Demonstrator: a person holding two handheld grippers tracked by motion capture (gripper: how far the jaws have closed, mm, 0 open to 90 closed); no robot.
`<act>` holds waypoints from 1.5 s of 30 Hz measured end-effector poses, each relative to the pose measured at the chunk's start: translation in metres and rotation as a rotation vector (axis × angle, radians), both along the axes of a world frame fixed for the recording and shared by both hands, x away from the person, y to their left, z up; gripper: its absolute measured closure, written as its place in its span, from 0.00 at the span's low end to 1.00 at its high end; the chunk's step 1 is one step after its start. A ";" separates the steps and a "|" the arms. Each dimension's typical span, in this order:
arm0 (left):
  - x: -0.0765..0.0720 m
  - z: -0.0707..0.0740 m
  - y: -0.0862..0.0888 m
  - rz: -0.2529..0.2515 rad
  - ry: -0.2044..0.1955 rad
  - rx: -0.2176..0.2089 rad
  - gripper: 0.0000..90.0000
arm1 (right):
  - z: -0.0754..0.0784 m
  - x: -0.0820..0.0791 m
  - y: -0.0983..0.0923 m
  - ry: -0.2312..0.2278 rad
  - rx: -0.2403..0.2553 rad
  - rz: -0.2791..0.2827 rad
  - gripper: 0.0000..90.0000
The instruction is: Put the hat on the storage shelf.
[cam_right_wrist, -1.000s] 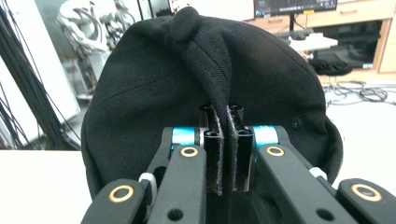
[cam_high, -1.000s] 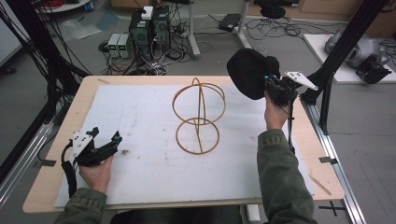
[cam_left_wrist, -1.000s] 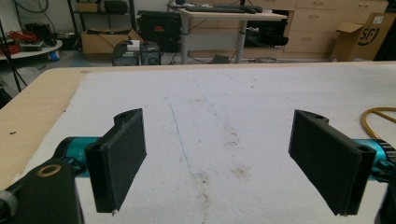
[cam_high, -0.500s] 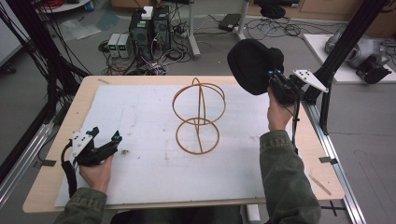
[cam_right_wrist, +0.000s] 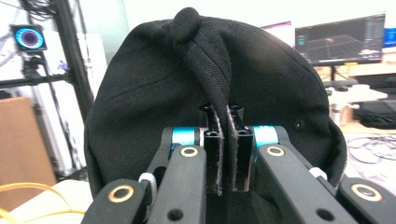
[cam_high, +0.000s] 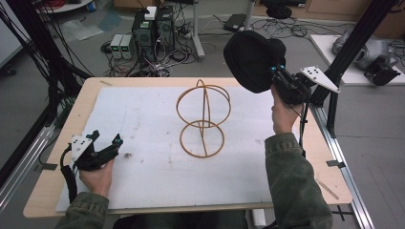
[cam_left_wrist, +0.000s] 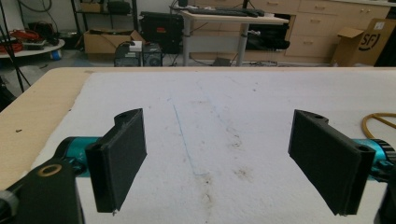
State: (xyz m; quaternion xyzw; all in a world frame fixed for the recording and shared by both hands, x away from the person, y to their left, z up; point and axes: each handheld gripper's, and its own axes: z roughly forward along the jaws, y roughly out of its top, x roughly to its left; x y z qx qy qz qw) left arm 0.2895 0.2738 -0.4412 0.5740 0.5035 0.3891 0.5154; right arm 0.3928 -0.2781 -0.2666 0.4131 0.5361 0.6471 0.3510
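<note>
A black cap (cam_high: 252, 58) hangs in the air above the table's far right edge, pinched by a fold of its crown in my right gripper (cam_high: 278, 76). The right gripper view has the jaws closed tight on that fold of the cap (cam_right_wrist: 196, 84), with my right gripper (cam_right_wrist: 223, 140) beneath it. A yellow wire stand (cam_high: 202, 118), a sphere frame on a ring base, is upright at mid-table, left of the cap. My left gripper (cam_high: 106, 143) rests on the white mat near the front left, its pads (cam_left_wrist: 120, 158) wide apart with nothing between them.
The white mat (cam_high: 153, 124) covers most of the wooden table (cam_high: 76, 114). A black frame post (cam_high: 348, 52) rises just right of the raised gripper. Computers and cables (cam_high: 153, 33) lie on the floor beyond the far edge.
My right gripper has risen and moved toward the far side with the cap, which now hangs higher. The left gripper and the wire stand have stayed put.
</note>
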 end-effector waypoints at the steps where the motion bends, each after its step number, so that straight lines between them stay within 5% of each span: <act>1: 0.000 0.000 0.000 0.000 0.000 0.000 0.22 | 0.001 -0.001 0.001 -0.004 0.001 0.016 0.97; 23: 0.000 0.000 0.002 0.001 0.006 -0.019 0.22 | 0.023 -0.026 0.038 -0.054 -0.016 0.261 0.97; 45: -0.002 0.001 0.005 0.000 0.001 -0.030 0.22 | 0.024 -0.032 0.067 -0.038 -0.080 0.418 0.97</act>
